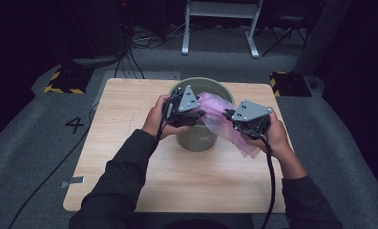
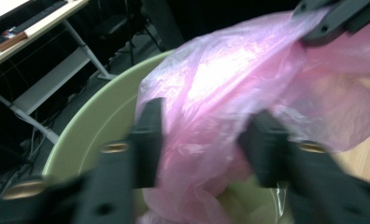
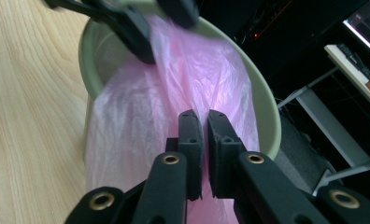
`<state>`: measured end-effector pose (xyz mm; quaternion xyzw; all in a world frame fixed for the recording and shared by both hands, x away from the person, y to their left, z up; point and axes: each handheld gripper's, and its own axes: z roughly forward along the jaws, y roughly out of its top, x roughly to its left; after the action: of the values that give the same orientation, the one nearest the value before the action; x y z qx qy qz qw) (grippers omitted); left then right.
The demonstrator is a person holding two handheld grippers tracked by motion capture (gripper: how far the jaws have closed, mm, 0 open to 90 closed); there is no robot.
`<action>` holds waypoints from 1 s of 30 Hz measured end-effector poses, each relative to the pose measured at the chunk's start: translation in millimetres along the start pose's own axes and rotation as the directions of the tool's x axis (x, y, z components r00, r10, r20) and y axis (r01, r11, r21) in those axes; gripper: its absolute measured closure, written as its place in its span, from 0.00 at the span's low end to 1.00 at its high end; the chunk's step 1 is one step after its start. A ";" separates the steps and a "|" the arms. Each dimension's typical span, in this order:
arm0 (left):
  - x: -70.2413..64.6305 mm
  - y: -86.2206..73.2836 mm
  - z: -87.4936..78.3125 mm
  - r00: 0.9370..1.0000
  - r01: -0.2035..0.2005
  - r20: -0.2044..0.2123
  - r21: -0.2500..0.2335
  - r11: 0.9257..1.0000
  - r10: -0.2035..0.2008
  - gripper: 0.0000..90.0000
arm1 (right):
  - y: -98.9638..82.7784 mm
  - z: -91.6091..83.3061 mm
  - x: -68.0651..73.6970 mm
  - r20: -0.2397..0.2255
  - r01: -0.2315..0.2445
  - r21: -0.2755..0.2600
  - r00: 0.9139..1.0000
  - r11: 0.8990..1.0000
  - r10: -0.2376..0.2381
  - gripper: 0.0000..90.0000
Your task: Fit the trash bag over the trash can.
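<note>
One round, pale green plastic bin (image 1: 196, 136) stands on the wooden table (image 1: 130, 143). One thin, crinkled pink bag (image 3: 141, 116) drapes over its rim. The right gripper (image 3: 205, 126) pinches the film. The left gripper (image 2: 202, 140) is spread, with the bag between its jaws.

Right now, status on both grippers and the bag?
Right gripper shut on pink bag. Left gripper open, bag between its jaws. Bag draped over green bucket rim. Nothing in the way.
</note>
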<state>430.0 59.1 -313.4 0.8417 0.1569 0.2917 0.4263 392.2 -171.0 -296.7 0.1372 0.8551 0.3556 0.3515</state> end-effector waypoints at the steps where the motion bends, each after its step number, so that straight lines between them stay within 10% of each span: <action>1: -0.9 -0.2 1.8 1.000 -0.009 -0.008 0.009 1.000 0.009 0.74 | 1.0 -0.8 0.4 -0.001 0.003 -0.002 1.000 1.000 -0.003 0.94; 5: 0.8 -3.4 3.6 0.999 -0.033 -0.039 0.031 0.999 0.034 0.97 | 1.3 -6.8 2.4 0.009 -0.005 -0.032 1.000 0.999 0.006 0.73; 12: 21.5 -20.9 -3.5 0.997 0.057 -0.053 0.021 0.998 -0.056 0.99 | -10.8 -30.4 -0.3 0.022 -0.081 -0.122 0.996 0.989 0.084 0.38; 21: 39.0 -38.3 -9.3 0.989 0.132 -0.065 0.011 0.991 -0.131 0.99 | -51.1 -61.2 -7.7 0.025 -0.217 -0.221 0.973 0.951 0.228 0.32; 27: 41.0 -42.4 -9.5 0.988 0.143 -0.065 0.008 0.990 -0.142 0.95 | -72.0 -52.2 -8.3 -0.081 -0.307 -0.231 0.952 0.923 0.296 0.34; 30: 41.0 -45.2 -10.5 0.989 0.144 -0.045 0.000 0.990 -0.144 0.95 | -75.9 -36.1 -6.2 -0.096 -0.316 -0.200 0.948 0.927 0.303 0.35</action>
<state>454.7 113.3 -330.4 0.8222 0.2274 0.2786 0.4412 372.6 -246.3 -329.0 0.2207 0.7905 0.5000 0.2764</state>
